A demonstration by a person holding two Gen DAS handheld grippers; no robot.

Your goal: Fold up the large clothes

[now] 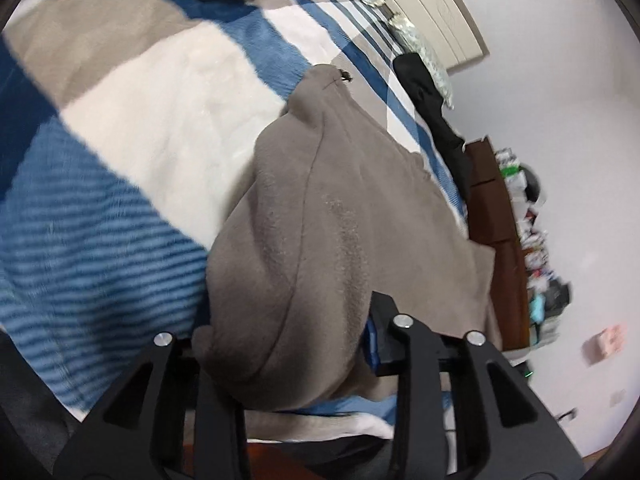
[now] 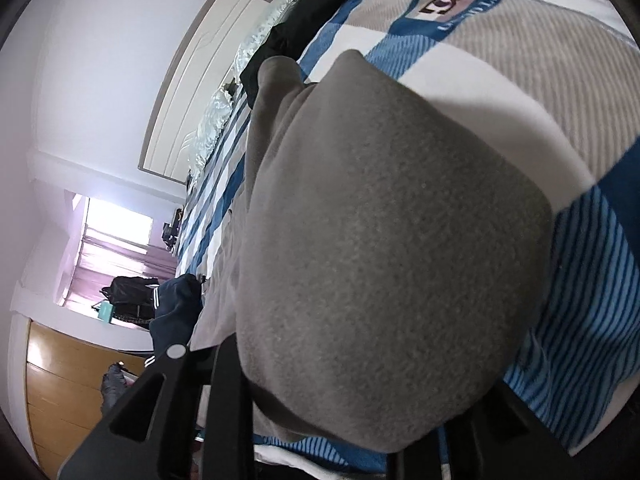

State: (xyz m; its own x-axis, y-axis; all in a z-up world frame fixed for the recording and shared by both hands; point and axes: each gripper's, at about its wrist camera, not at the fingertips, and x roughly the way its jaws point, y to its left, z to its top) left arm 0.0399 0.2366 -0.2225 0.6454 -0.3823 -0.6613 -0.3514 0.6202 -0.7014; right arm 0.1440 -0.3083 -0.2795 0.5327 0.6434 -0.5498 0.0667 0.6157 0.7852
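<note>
The grey-brown fleece garment is bunched between the fingers of the left hand-held gripper and the right hand-held gripper, each closed on a thick fold, and is draped over the blue, white and beige striped plush blanket on the bed. Much of each view is blocked by its soft bulk. Farther off, a black garment lies by the silvery pillows, and a navy garment sits at the bed's edge.

Home bedroom. Bed covered by a blue, white and beige striped blanket, pale headboard against a white wall, shiny pillows, curtained window, wooden wardrobe, cluttered brown dresser.
</note>
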